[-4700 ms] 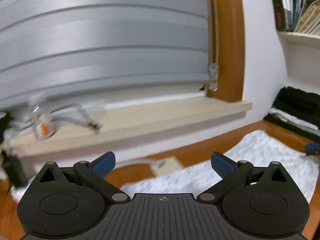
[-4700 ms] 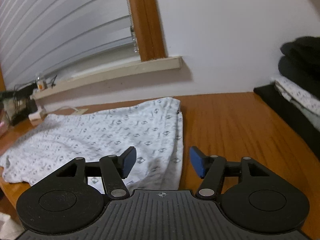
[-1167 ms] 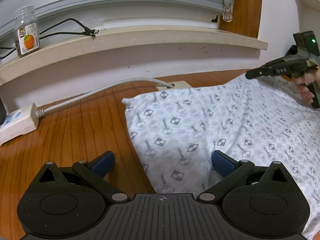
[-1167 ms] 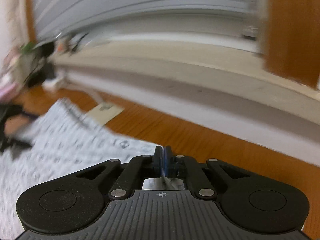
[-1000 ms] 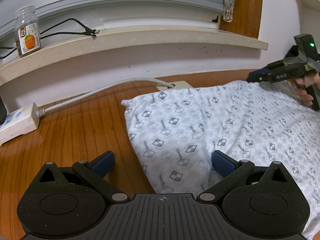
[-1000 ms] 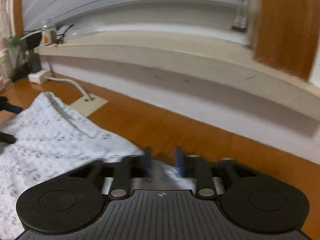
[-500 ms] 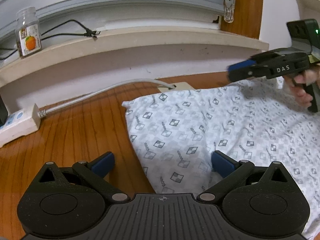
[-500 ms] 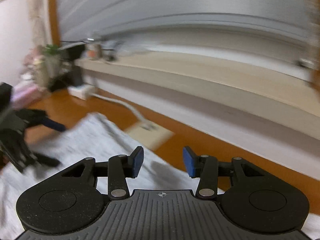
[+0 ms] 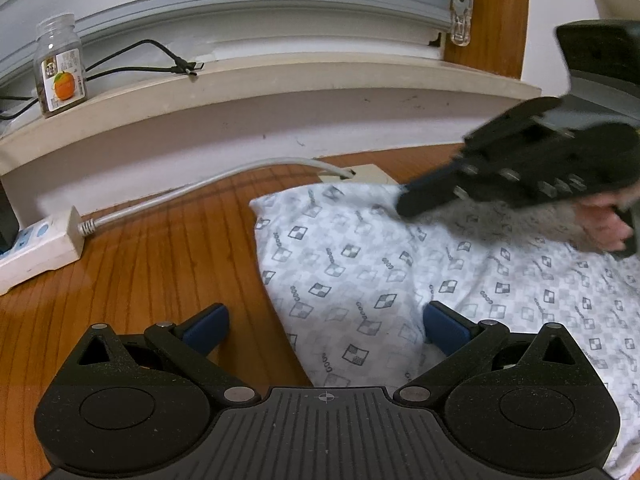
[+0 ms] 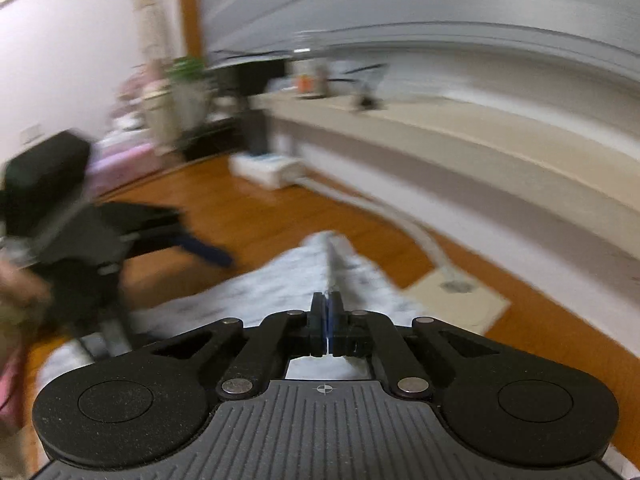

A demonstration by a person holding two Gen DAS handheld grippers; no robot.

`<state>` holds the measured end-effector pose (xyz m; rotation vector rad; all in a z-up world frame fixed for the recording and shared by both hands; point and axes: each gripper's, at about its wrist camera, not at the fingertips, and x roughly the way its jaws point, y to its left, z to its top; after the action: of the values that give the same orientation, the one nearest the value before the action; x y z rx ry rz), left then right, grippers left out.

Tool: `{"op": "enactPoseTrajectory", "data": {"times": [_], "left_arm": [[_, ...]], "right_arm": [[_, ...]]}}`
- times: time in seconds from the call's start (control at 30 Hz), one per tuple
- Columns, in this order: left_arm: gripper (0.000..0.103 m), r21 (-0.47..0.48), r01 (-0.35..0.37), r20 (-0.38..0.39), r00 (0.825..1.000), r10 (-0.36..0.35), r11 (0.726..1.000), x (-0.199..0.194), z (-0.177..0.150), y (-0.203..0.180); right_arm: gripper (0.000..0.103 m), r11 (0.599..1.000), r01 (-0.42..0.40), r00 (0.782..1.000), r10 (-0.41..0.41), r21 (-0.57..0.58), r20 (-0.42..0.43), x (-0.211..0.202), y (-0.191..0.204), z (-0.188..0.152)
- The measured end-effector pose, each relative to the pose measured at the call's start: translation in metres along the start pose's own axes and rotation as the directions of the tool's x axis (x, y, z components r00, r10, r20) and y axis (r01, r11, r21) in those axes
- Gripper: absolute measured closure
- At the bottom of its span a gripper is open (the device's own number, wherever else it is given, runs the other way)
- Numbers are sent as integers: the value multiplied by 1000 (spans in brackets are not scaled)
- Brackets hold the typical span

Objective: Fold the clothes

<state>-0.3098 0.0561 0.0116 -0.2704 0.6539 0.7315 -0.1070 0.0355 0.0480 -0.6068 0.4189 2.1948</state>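
A white garment (image 9: 360,280) with a grey checker print lies flat on the wooden table (image 9: 140,280). My left gripper (image 9: 326,330) is open just above the garment's near left corner, one blue pad over bare wood and the other over cloth, with nothing gripped. My right gripper (image 9: 404,208), held by a hand (image 9: 600,224), reaches in from the right to the garment's far edge. The right wrist view is blurred. There the right gripper (image 10: 328,320) has its jaws shut, and a thin ridge of the garment (image 10: 280,288) runs into the pads.
A white power strip (image 9: 36,248) lies at the left, and its grey cable (image 9: 200,188) runs to a beige floor plate (image 9: 360,174) just beyond the garment. A jar (image 9: 60,64) and a black cable (image 9: 160,56) rest on the window ledge (image 9: 320,80).
The right gripper has swung left along the garment's far edge toward the left gripper, and its jaws have gone from open to shut. The left gripper has stayed still.
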Motion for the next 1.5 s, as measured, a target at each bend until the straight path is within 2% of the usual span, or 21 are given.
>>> {"op": "enactPoseTrajectory", "data": {"times": [0.17, 0.23, 0.3, 0.37, 0.53, 0.63, 0.7, 0.77, 0.8, 0.83, 0.87, 0.9, 0.93, 1.03, 1.13, 1.2, 1.3, 1.37, 1.43, 1.5], "left_arm": [[0, -4, 3, -2, 1000, -3, 1000, 0, 0, 0], [0, -5, 3, -2, 1000, -3, 1000, -1, 0, -1], [0, -6, 3, -2, 1000, -3, 1000, -1, -1, -1], [0, -7, 4, -2, 1000, -4, 1000, -1, 0, 0], [0, -6, 7, -2, 1000, -8, 1000, -2, 0, 1], [0, -5, 7, -2, 1000, -7, 1000, -2, 0, 1], [0, -5, 7, -2, 1000, -7, 1000, -2, -1, 1], [0, -5, 6, -2, 1000, -6, 1000, -1, -1, 1], [0, -5, 7, -2, 1000, -7, 1000, -1, 0, 1], [0, -5, 7, -2, 1000, -7, 1000, -1, -1, 1], [0, -5, 7, -2, 1000, -7, 1000, -1, -1, 1], [0, -5, 6, -2, 1000, -6, 1000, -2, -1, 0], [0, -5, 6, -1, 1000, -6, 1000, -2, -1, 0], [0, -4, -3, 0, 1000, 3, 1000, -2, -1, -1], [0, -6, -12, -1, 1000, 12, 1000, -2, -2, -1], [0, -13, -10, -2, 1000, 10, 1000, -2, -2, 0], [0, -13, -11, -2, 1000, 11, 1000, -1, -1, 0], [0, -15, -11, -1, 1000, 11, 1000, -1, -1, 1], [0, -13, -24, 10, 1000, 24, 1000, -3, -2, 0], [2, -9, -52, 42, 998, 52, 999, -8, -3, -1]], "right_arm": [[100, 997, -16, 998, 11, -72, -62, 2, 16, -11], [96, 998, -14, 998, 10, -68, -61, 1, 14, -13], [90, 998, -28, 999, 25, -57, -41, -5, 11, -13], [76, 998, -25, 1000, 24, -56, -12, -14, 6, -11], [75, 997, 62, 996, -65, 34, 65, -26, -27, 1], [75, 995, 82, 997, -82, 53, 6, -9, -40, 3], [75, 998, 40, 998, -37, 50, -53, 6, -42, 1], [63, 999, 17, 996, -14, 39, -83, 17, -40, 0], [62, 999, 18, 996, -16, 33, -87, 20, -39, 0], [62, 999, 21, 996, -18, 29, -90, 23, -38, 0], [69, 999, 17, 996, -14, 32, -92, 25, -39, 0], [81, 999, 7, 995, -4, 38, -95, 26, -39, 1], [98, 999, 8, 995, -4, 33, -95, 25, -39, 2], [100, 998, 58, 997, -57, 21, -47, 20, -37, 7], [101, 982, 165, 986, -168, 96, 23, 16, -45, 13], [101, 981, 159, 987, -161, 115, 3, 19, -48, 13], [93, 975, 195, 980, -197, 107, 13, 13, -46, 11], [76, 976, 183, 981, -189, 118, 36, 2, -46, 11], [68, 984, 142, 988, -148, 104, 48, -9, -44, 10], [64, 995, 79, 997, -80, 67, 21, -15, -35, 6]]}}
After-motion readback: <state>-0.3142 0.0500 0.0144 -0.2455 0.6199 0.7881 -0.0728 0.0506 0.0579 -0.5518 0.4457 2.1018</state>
